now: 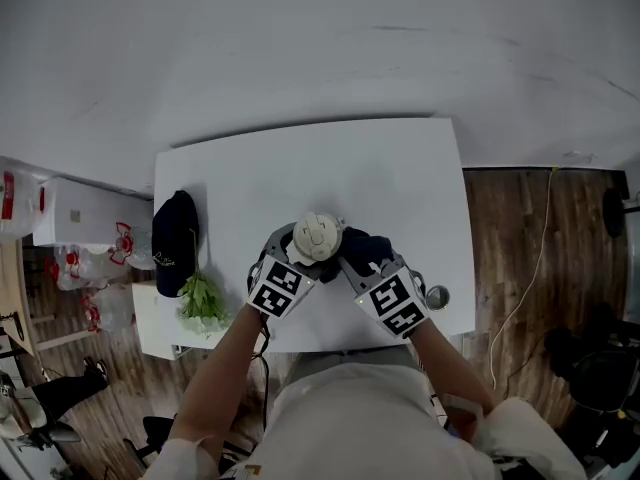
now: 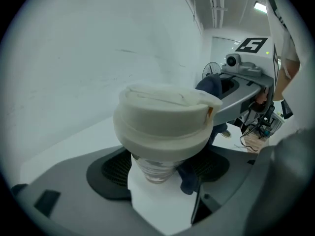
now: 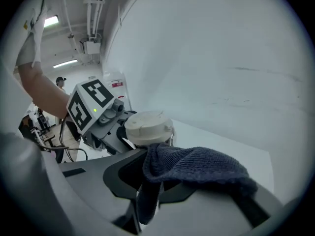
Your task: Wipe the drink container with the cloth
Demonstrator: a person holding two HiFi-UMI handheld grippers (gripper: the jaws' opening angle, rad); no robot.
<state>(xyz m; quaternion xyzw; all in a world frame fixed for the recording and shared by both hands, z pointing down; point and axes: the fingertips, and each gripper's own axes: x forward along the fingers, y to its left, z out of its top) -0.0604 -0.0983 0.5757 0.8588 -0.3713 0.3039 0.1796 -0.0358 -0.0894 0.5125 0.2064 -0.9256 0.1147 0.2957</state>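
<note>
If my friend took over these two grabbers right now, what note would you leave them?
Left gripper: shut on the clear drink container with a cream lid, upright near the front edge of the white table.
Right gripper: shut on the dark blue knitted cloth, which appears to sit against the container's side, just under the lid.
Done: both things are gripped and side by side. How much is wiped cannot be told.
Left: rub the cloth round the container.
</note>
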